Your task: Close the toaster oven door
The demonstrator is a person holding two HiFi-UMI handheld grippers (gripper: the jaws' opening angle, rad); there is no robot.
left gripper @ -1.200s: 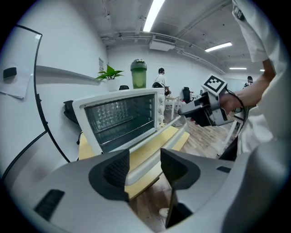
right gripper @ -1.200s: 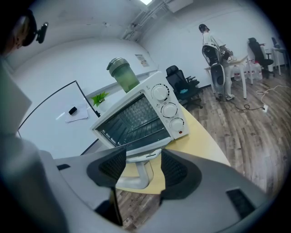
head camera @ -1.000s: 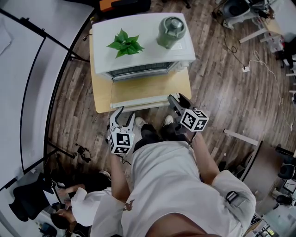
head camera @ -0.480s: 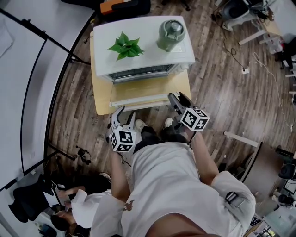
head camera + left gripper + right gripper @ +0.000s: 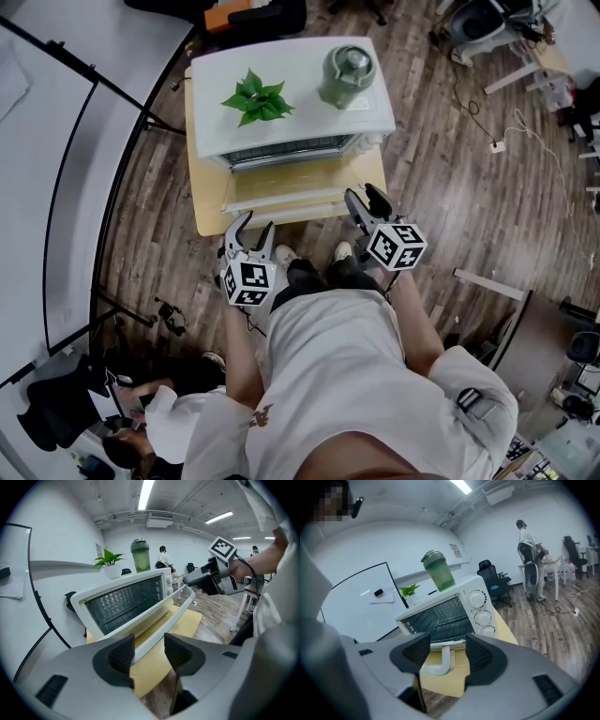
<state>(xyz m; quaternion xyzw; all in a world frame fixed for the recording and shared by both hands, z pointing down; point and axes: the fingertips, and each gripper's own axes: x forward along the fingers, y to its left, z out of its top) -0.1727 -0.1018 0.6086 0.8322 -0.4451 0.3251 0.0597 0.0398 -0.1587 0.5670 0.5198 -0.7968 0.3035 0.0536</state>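
half or less of the closing looks done: the door (image 5: 291, 183) of the toaster oven (image 5: 291, 94) stands tilted partway up from its hinge, with the wire rack (image 5: 440, 616) inside plainly in sight. by my reading it is yet to be swung up the rest of the way and pressed flush against the front. the door's white handle (image 5: 440, 660) runs along the free edge nearest the person. its right end shows in the gap between the fingers (image 5: 485, 656) of the right gripper (image 5: 363, 199), which stand apart and do not clamp it. in the left gripper view those fingers meet the handle's right end, seemingly from below, though i cannot tell whether they bear its weight. the left gripper (image 5: 253, 225) hangs just off the front left corner of the desk (image 5: 204, 187), near the door's left end but apart from it. its fingers (image 5: 122, 656) have just been closing to a narrow gap with nothing pinched between them; the door's edge only lines up behind the gap. the oven sits on that small wooden desk, with a potted plant (image 5: 255, 94) and a green jar (image 5: 347, 66) on top.
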